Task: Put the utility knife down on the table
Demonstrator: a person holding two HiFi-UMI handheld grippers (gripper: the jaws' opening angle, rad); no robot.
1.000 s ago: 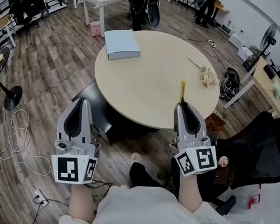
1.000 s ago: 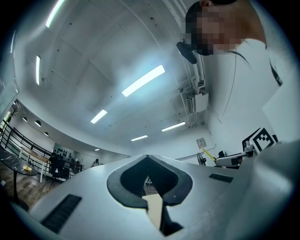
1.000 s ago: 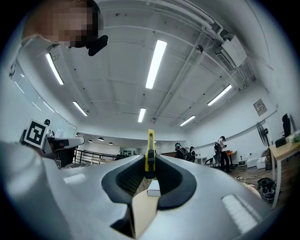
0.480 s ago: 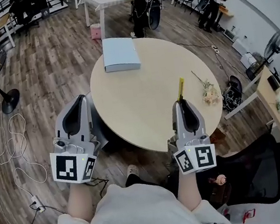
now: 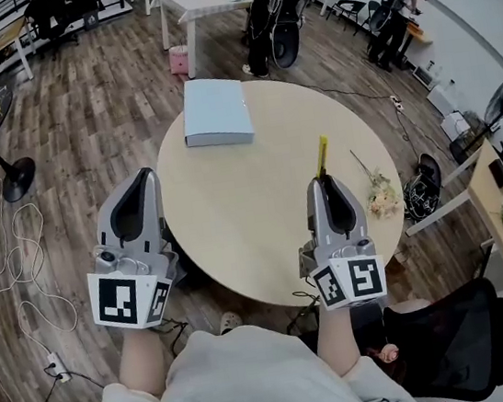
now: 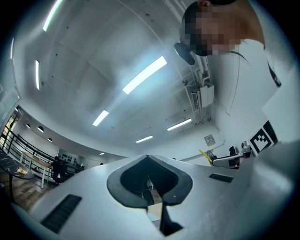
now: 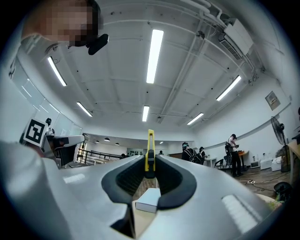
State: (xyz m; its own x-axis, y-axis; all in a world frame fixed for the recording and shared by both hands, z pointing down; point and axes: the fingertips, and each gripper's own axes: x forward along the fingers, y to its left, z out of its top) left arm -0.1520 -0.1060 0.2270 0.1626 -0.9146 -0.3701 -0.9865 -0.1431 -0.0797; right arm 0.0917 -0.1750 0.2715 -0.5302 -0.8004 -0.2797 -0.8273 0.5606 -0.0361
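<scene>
A yellow utility knife (image 5: 322,156) sticks out forward from my right gripper (image 5: 322,180), which is shut on its dark lower end. In the right gripper view the knife (image 7: 149,149) stands upright between the pads. This gripper hangs over the near right part of the round beige table (image 5: 251,195). My left gripper (image 5: 143,179) is shut with nothing in it and is held beside the table's left edge, over the floor. The left gripper view looks up at the ceiling past the shut left gripper (image 6: 147,157), with the knife (image 6: 204,155) small at the right.
A light-blue flat box (image 5: 216,112) lies at the table's far left. A dried flower sprig (image 5: 378,192) lies at its right edge. A black office chair (image 5: 462,342) stands at my right, cables (image 5: 11,276) run over the floor at left. People stand beyond the table.
The person has stepped up to the table, so it now reaches under the right gripper. Both grippers keep their pose and the knife stays gripped.
</scene>
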